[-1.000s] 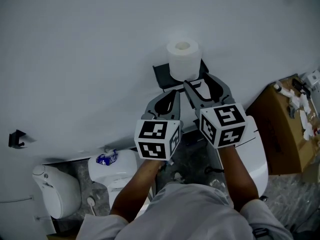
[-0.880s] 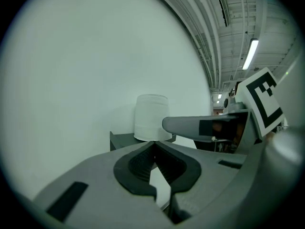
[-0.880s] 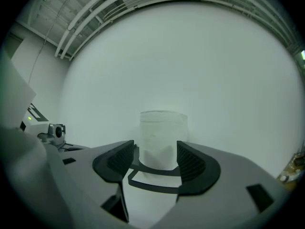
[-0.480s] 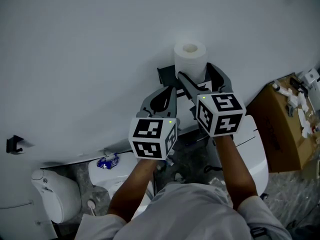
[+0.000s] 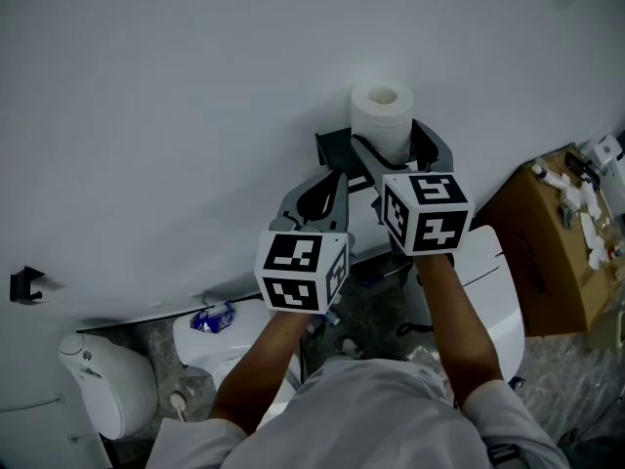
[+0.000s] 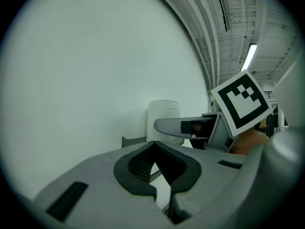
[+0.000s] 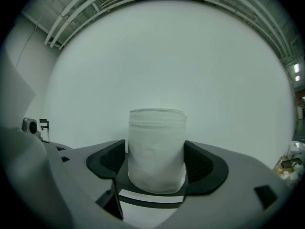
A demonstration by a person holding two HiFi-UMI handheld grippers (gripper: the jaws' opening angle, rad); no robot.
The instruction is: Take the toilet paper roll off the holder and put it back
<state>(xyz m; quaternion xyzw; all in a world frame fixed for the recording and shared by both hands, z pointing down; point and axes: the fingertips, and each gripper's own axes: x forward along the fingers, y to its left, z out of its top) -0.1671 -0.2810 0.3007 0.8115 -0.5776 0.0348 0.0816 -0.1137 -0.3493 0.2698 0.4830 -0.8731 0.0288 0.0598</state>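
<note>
A white toilet paper roll (image 5: 381, 113) (image 7: 156, 147) stands upright on a black wall-mounted holder (image 5: 332, 148) (image 6: 132, 140). My right gripper (image 5: 391, 141) (image 7: 155, 149) is open, and its jaws have just been opening. They now flank the lower part of the roll, with the dark pads (image 7: 200, 162) close beside it on both sides. My left gripper (image 5: 337, 176) (image 6: 153, 145) is shut with nothing in it. It hovers just left of the right gripper and short of the holder. The left gripper view shows the roll (image 6: 163, 116) behind the right gripper's finger.
The plain white wall (image 5: 176, 115) lies straight ahead. Below are a white toilet (image 5: 493, 281), a white cistern (image 5: 234, 335) with a blue wrapper (image 5: 210, 312) on it, and a white bin (image 5: 103, 379). A cardboard box (image 5: 552, 247) stands at the right. A black hook (image 5: 24, 283) is at the left.
My right gripper has moved towards the wall and its jaws have spread, so that they now stand on either side of the roll. The left gripper has crept forward a little.
</note>
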